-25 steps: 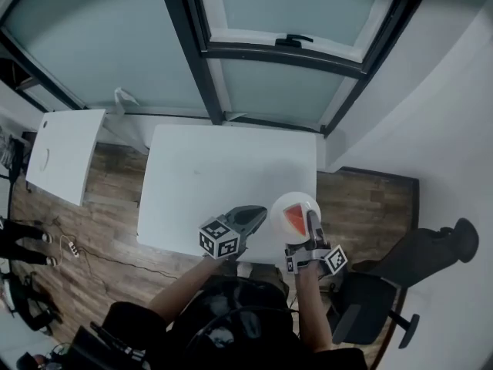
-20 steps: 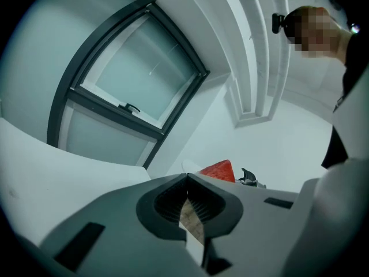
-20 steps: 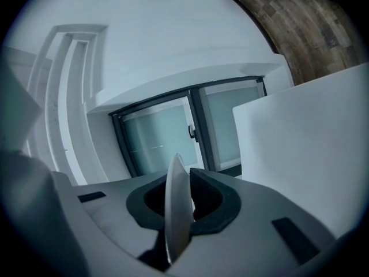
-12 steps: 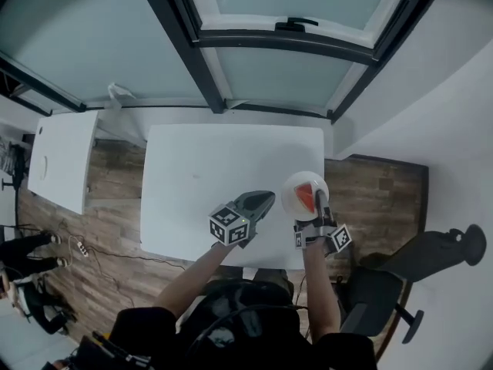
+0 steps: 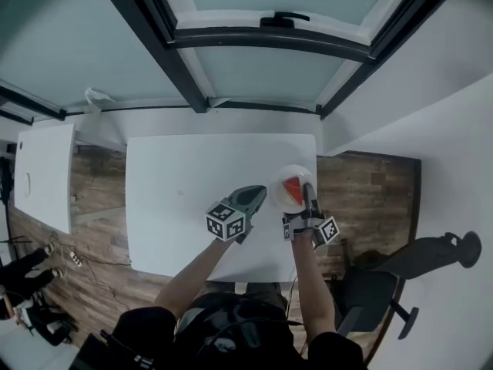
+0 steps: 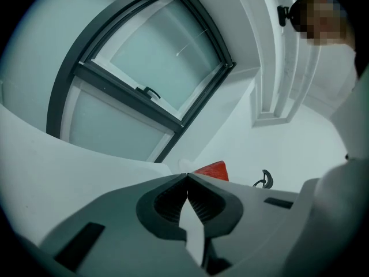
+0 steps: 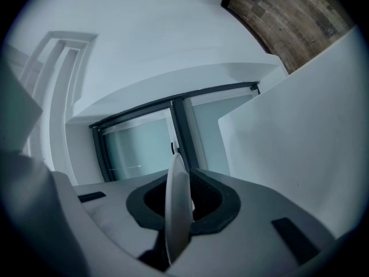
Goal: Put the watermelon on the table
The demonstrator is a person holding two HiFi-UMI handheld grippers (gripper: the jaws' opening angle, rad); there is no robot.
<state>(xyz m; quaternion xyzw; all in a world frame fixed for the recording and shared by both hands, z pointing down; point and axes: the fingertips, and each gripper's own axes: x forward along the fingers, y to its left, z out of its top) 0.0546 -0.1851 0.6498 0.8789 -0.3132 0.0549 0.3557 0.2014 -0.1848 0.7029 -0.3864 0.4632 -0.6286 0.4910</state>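
A red watermelon slice lies on a small white plate over the right part of the white table. My right gripper is shut on the plate's near rim. In the right gripper view the plate stands edge-on between the jaws. Whether the plate touches the table I cannot tell. My left gripper hangs just left of the plate, shut and empty. The left gripper view has its tips meeting, with the slice just past them.
A second white table stands to the left across a strip of wooden floor. A dark-framed window runs behind the table. A white wall closes the right side. An office chair sits at the near right.
Both grippers have moved forward and down over the table, with the plate and slice carried along. The plate now sits further in from the table's near edge.
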